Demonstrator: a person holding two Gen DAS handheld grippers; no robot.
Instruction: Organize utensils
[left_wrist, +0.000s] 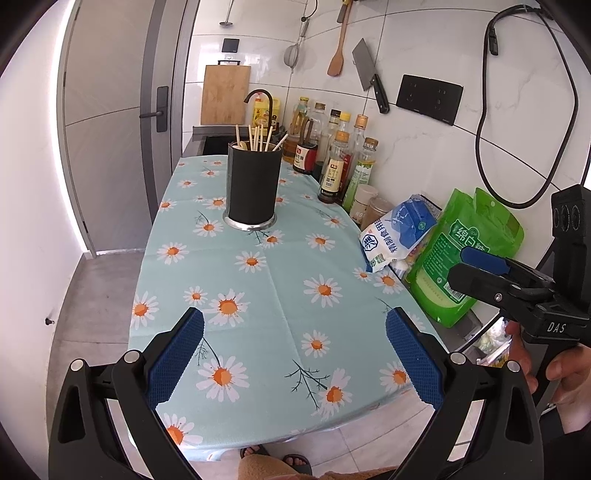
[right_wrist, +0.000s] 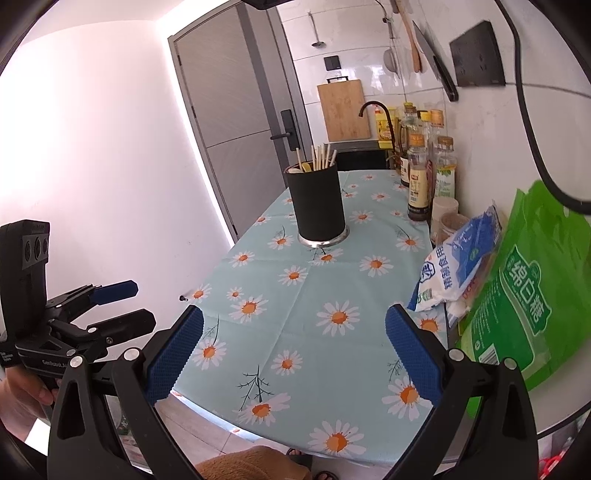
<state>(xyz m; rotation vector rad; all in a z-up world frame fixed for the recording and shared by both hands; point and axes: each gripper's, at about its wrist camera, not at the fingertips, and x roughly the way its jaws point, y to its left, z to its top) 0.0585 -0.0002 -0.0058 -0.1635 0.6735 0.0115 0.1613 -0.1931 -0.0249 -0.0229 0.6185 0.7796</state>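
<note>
Left gripper: pads spread wide, nothing between them, hovering over the near edge of the counter, which is draped in a daisy-print cloth.

Right gripper: likewise spread and empty, level with the left one.

Utensil holder: black cylinder on a metal base, upright, well ahead of both grippers; it already holds the chopsticks and a spoon, handles up for easy reach. No loose utensil shows on the cloth, so sorting looks finished.

Sauce bottles, salt bag, green sugar bag: ahead and right, lined along the wall, clear of the work area.
</note>
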